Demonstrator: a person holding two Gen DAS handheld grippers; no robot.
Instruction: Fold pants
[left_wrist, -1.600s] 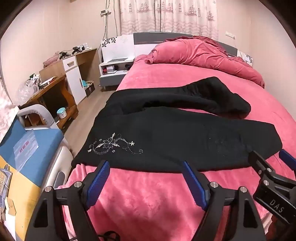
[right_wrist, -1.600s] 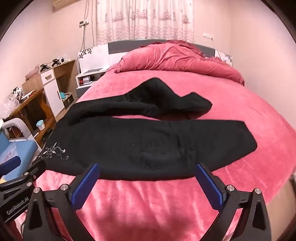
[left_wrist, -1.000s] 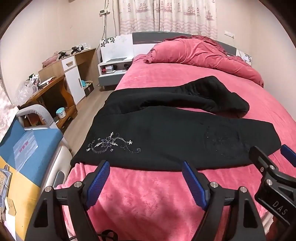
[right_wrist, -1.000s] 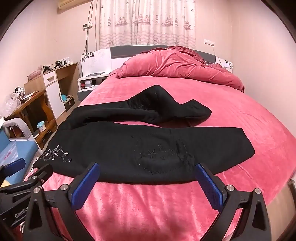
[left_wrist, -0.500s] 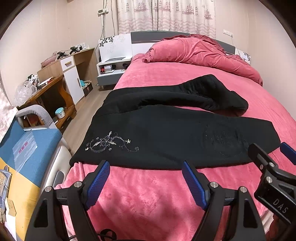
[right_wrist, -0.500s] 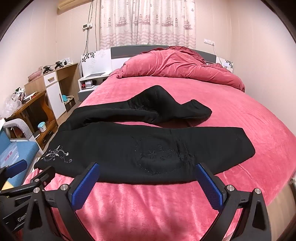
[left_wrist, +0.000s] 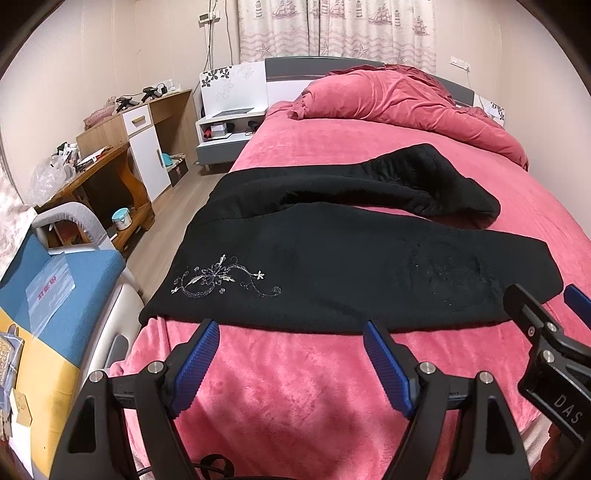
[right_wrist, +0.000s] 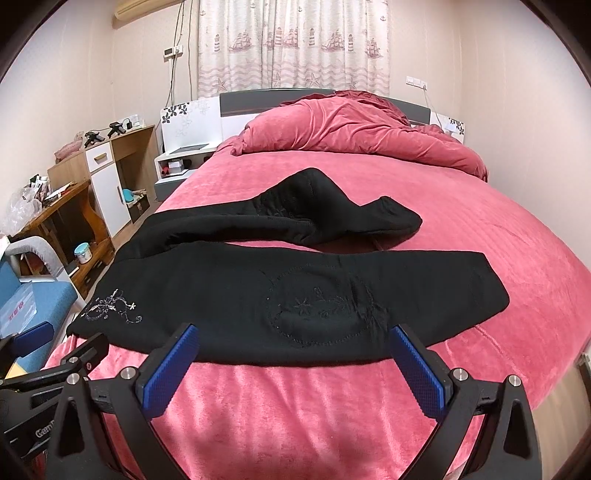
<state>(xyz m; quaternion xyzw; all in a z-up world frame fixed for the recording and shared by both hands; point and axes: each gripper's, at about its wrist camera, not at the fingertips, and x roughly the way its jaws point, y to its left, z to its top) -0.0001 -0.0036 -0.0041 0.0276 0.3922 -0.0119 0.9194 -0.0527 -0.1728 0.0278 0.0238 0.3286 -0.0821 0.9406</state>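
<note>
Black pants (left_wrist: 332, 266) lie spread across the pink bed (left_wrist: 295, 387), also seen in the right wrist view (right_wrist: 280, 288). The near leg lies flat, with silver floral embroidery (left_wrist: 221, 280) at its left end. The far leg is bunched and curls to the right (right_wrist: 332, 218). My left gripper (left_wrist: 291, 350) is open and empty, just short of the pants' near edge. My right gripper (right_wrist: 291, 358) is open and empty, its pads at the near edge of the flat leg. Each gripper shows at the edge of the other's view.
A heaped pink duvet (right_wrist: 351, 129) lies at the headboard. A wooden desk (left_wrist: 99, 173) and a white nightstand (left_wrist: 225, 136) stand left of the bed. A blue-cushioned chair (left_wrist: 55, 288) is close on the left. The bed edge drops off on the right (right_wrist: 569, 376).
Both grippers have moved slightly forward toward the pants and stayed open. The pants have not moved.
</note>
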